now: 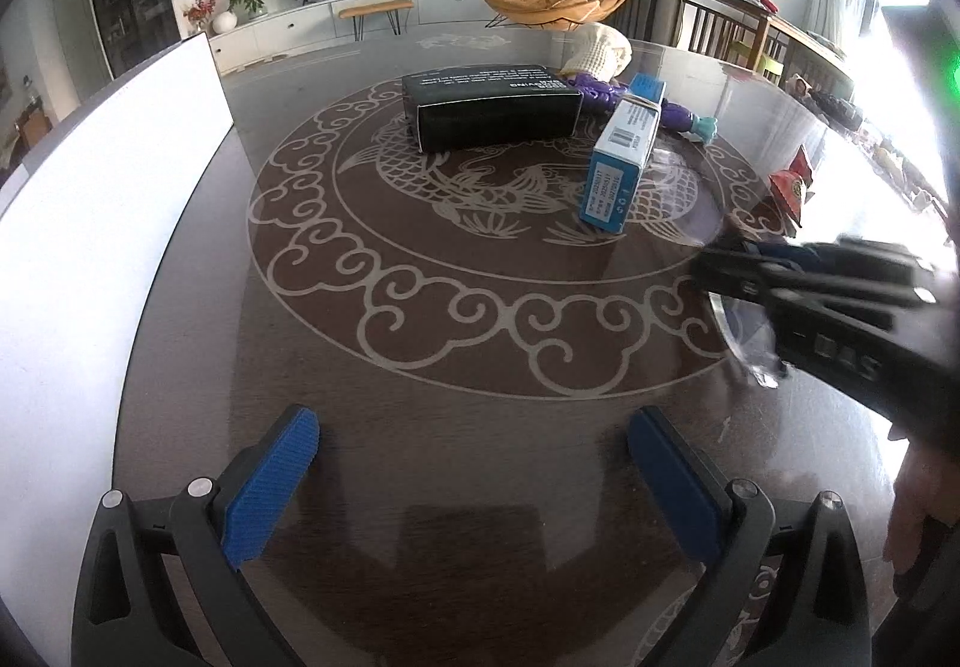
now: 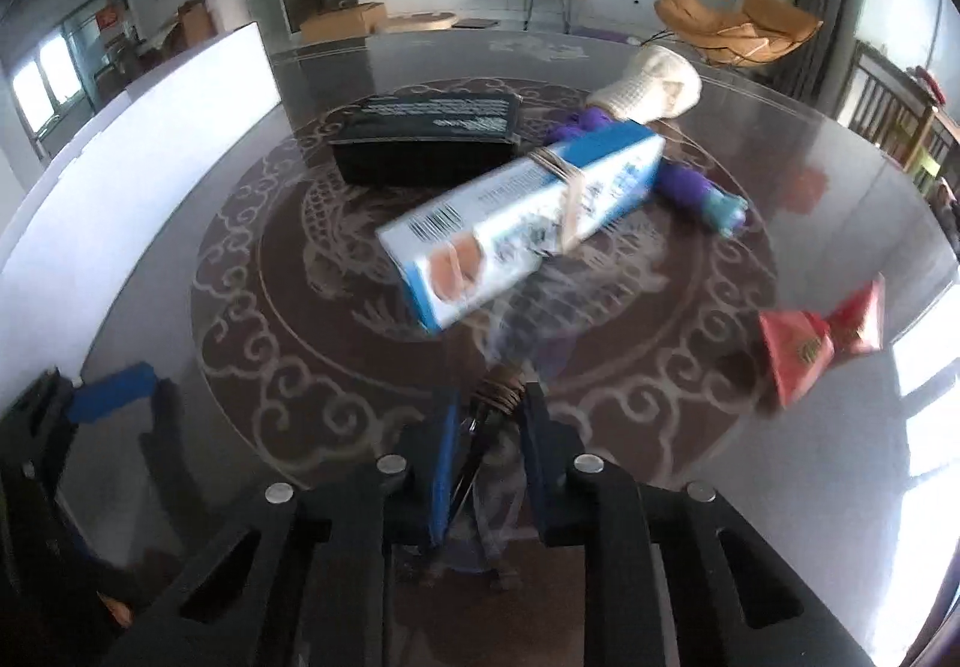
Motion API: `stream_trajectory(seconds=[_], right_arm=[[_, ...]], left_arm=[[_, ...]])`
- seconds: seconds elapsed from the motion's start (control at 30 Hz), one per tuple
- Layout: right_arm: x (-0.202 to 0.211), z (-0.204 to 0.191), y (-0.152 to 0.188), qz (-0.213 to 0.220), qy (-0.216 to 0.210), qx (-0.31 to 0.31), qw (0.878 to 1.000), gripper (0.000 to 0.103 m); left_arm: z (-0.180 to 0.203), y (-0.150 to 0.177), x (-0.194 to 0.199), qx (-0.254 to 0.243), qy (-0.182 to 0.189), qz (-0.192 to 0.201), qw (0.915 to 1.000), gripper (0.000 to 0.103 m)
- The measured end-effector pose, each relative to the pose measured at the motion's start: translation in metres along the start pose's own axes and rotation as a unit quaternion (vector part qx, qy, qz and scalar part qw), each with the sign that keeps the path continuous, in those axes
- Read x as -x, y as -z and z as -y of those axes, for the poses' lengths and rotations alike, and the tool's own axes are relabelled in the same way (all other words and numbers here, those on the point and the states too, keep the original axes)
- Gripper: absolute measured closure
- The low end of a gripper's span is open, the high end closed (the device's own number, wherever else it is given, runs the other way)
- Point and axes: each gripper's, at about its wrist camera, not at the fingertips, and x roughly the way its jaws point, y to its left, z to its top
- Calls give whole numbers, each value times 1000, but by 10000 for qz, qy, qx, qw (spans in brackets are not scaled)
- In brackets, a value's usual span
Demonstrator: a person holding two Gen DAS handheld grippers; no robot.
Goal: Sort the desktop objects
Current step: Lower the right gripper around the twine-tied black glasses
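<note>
My left gripper (image 1: 474, 463) is open and empty, low over the dark patterned table (image 1: 420, 367). My right gripper (image 2: 489, 427) is shut on a clear plastic bag (image 2: 540, 319) tied at its neck with a brown band; it also shows at the right of the left wrist view (image 1: 720, 259). A blue and white box (image 1: 624, 150) (image 2: 516, 217) leans on a purple toy (image 1: 600, 93) (image 2: 684, 187). A black box (image 1: 492, 105) (image 2: 426, 138) lies behind them. A cream knitted item (image 1: 606, 45) (image 2: 654, 84) lies farther back. A red packet (image 1: 792, 187) (image 2: 822, 337) lies at the right.
A white board (image 1: 90, 223) (image 2: 138, 126) stands along the table's left edge. The left gripper's blue fingertip (image 2: 114, 397) shows at the lower left of the right wrist view. Chairs and a TV unit stand beyond the table.
</note>
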Motion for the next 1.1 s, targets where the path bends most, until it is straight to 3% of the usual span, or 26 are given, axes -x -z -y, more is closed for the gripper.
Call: stream_trajectory(seconds=[0.3, 0.43, 0.47, 0.63, 1.1], right_arm=[[38, 65, 52, 265, 525, -639, 9962, 83], [32, 73, 52, 206, 635, -627, 9958, 23], [31, 73, 53, 217, 620, -596, 9961, 19], [28, 70, 54, 170, 624, -533, 9965, 10], [26, 71, 53, 148, 643, -569, 9962, 7]], left_arm=[[0, 0, 0, 2, 1, 0, 10000, 0], [0, 0, 0, 1, 0, 0, 10000, 0], [0, 0, 0, 1, 0, -1, 10000, 0], [0, 0, 0, 1, -1, 0, 10000, 0], [0, 0, 0, 0, 0, 0, 10000, 0]])
